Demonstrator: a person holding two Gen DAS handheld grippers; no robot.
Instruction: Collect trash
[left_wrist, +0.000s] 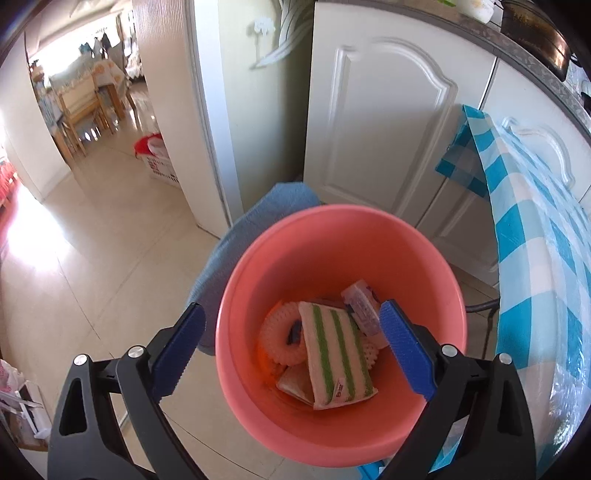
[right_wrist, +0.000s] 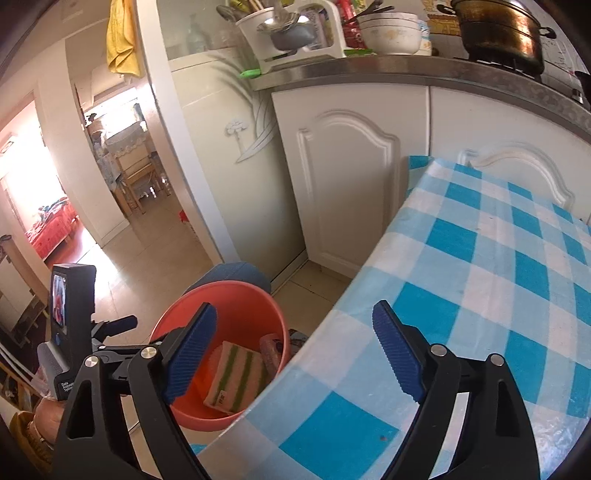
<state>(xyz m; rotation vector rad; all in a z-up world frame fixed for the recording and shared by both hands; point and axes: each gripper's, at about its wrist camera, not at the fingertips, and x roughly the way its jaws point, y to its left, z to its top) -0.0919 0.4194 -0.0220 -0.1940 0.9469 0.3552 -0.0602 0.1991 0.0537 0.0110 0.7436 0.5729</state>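
A pink bucket (left_wrist: 332, 251) stands on the floor beside the table. Inside lie a green-and-white striped packet (left_wrist: 334, 354), a white foam net ring (left_wrist: 280, 336), a pale wrapped packet (left_wrist: 362, 306) and a small brown wrapper (left_wrist: 293, 384). My left gripper (left_wrist: 291, 350) is open and empty, held above the bucket's mouth. My right gripper (right_wrist: 295, 354) is open and empty over the table's left edge; the bucket (right_wrist: 236, 299) and the striped packet (right_wrist: 236, 376) show below it. The left gripper's body (right_wrist: 74, 332) shows at the lower left.
A table with a blue-and-white checked cloth (right_wrist: 480, 280) stands to the right of the bucket. White cabinet doors (left_wrist: 380, 129) are behind. A blue stool (left_wrist: 255, 229) stands behind the bucket. The counter holds a pot (right_wrist: 498, 33) and bowls (right_wrist: 391, 33). A doorway (left_wrist: 92, 110) opens at the left.
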